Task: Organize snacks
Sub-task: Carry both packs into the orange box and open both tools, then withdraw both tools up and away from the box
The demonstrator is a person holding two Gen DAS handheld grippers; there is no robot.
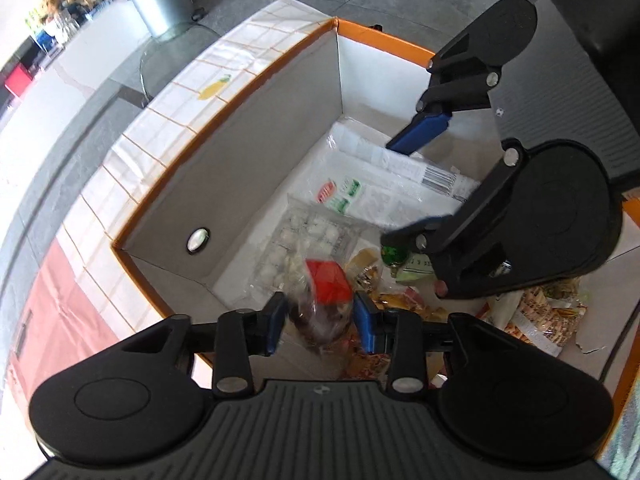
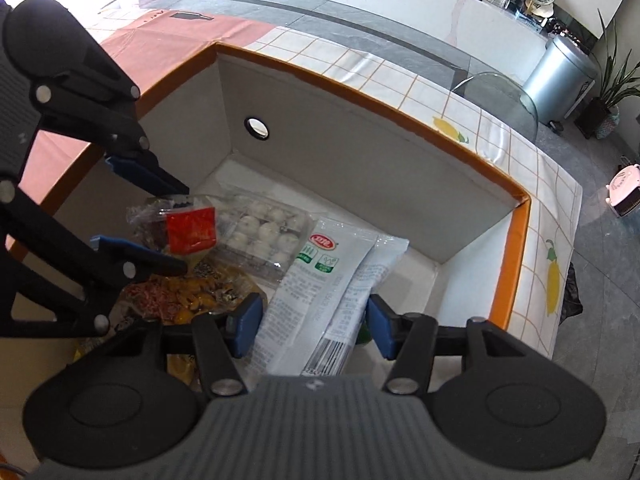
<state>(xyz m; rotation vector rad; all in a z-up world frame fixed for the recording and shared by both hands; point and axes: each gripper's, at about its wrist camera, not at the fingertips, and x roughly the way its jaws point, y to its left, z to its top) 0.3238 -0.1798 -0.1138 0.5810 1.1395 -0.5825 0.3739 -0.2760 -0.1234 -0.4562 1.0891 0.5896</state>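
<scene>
1. Left gripper [image 1: 320, 322]: blue pads pressed on either side of a clear bag with a red label [image 1: 326, 304], so clamped on it; bag hanging between the pads, low inside the orange-rimmed box [image 1: 224, 120], over the near end of the pile.
2. Same bag in the right wrist view [image 2: 188, 228]: held between the two blue fingers, red label facing up, just beside the clear tray of white balls [image 2: 264, 232].
3. Right gripper [image 2: 316, 324]: jaws spread wide, nothing between the pads but air; two long white packets [image 2: 316, 280] lying flat on the box floor directly beneath.
4. Key relation: long axis of the white packets running away from the right gripper's jaws, roughly along the line of the fingers, so the gap already straddles their narrow width; a short drop likely enough to close on them.
5. Nearer hand: right for the white packets, left for the bag and the yellow-orange wrappers [image 2: 192, 300] under it.
6. Likely step, as a judgement only: releasing or placing the bag among the snacks in the box.
7. Risk: soft, slippery film, prone to sliding out of the pads.
</scene>
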